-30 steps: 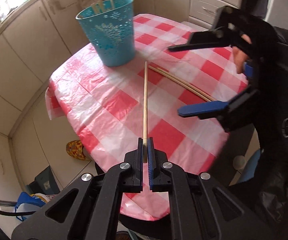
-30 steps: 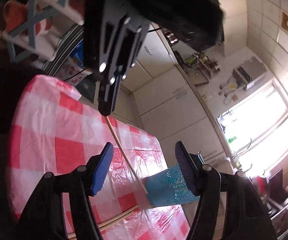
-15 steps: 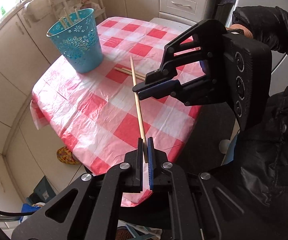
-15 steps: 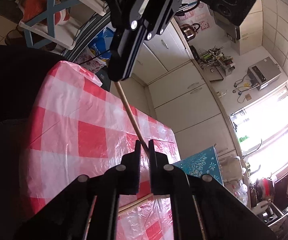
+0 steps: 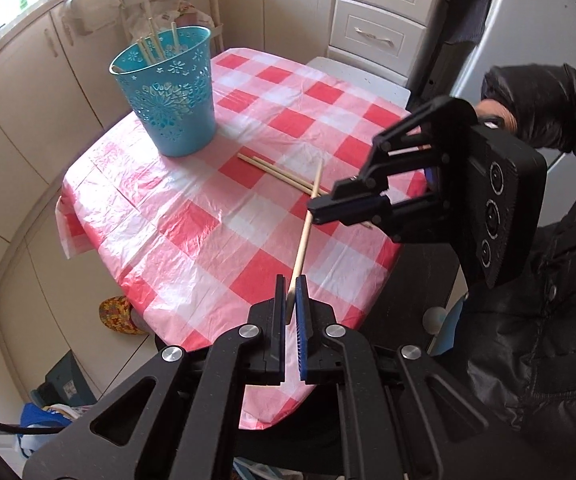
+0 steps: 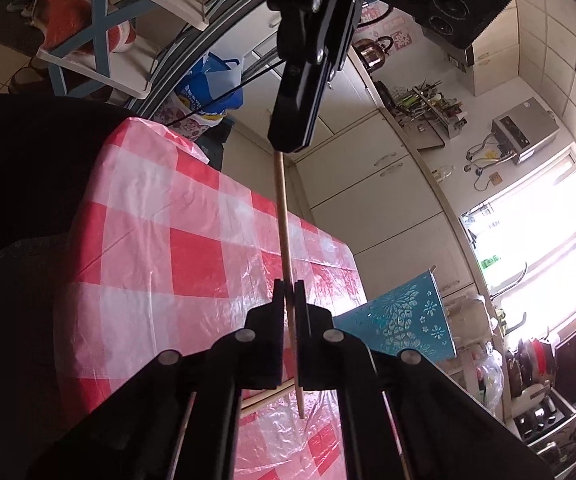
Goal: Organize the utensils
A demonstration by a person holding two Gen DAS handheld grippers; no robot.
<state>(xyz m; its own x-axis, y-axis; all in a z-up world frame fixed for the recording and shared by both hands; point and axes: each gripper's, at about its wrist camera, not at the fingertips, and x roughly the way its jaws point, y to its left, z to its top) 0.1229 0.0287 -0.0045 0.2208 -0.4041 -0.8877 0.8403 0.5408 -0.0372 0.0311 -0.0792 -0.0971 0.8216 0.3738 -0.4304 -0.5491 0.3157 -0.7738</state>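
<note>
Chopstick (image 5: 303,242) now pinched by both grippers' fingers (image 6: 278,300).

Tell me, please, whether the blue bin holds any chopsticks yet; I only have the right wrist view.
Observer: Yes, the bin has several chopsticks standing in it.
Operator: Thanks. Are any lying on the table?
Observer: Two chopsticks lie side by side on the cloth, apart from the bin.
Operator: And how does the left tool hold its end? I see it side-on only.
Observer: The left tool is shut on the held chopstick, whose end sits near the pad tips; the right tool is shut on it further along.
</note>
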